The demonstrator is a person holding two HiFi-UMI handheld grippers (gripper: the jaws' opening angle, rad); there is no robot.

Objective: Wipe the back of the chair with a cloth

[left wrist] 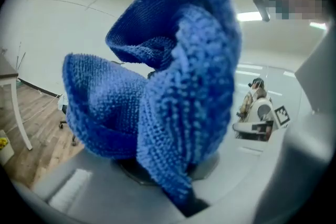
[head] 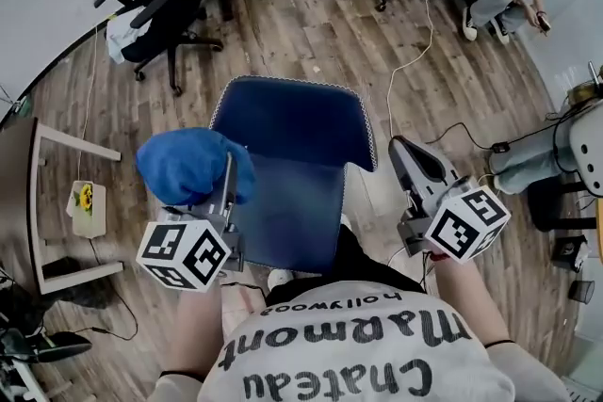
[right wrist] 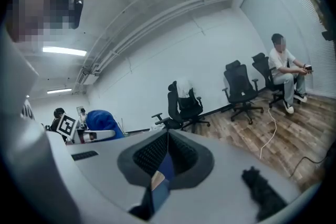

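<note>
Chair: a blue chair (head: 292, 122) stands on the wooden floor (head: 311, 24) just below the person. The nearer, narrower panel is probably its back.
Cloth: a blue cloth (head: 187, 163), bunched into a loose ball, is held at the chair's left edge. Whether it touches the chair cannot be told.
Left gripper: the left gripper (head: 227, 176) has its jaws clamped on one fold of the cloth. The rest billows ahead of them and fills the left gripper view.
Right gripper: the right gripper (head: 403, 148) has its jaws pressed together on nothing, with only a thin slit between them. It hangs at the chair's right side, apart from it.
Stage: judged as the approach, with wiping not yet begun.
Risk, cloth: only a small fold is pinched, so dragging the cloth across the fabric could pull it free.
Risk, chair: nothing braces the chair, so a firm stroke could push or tip it.
Risk, contact: with the cloth balled up, the hard jaws may rub the panel instead of the cloth.
</note>
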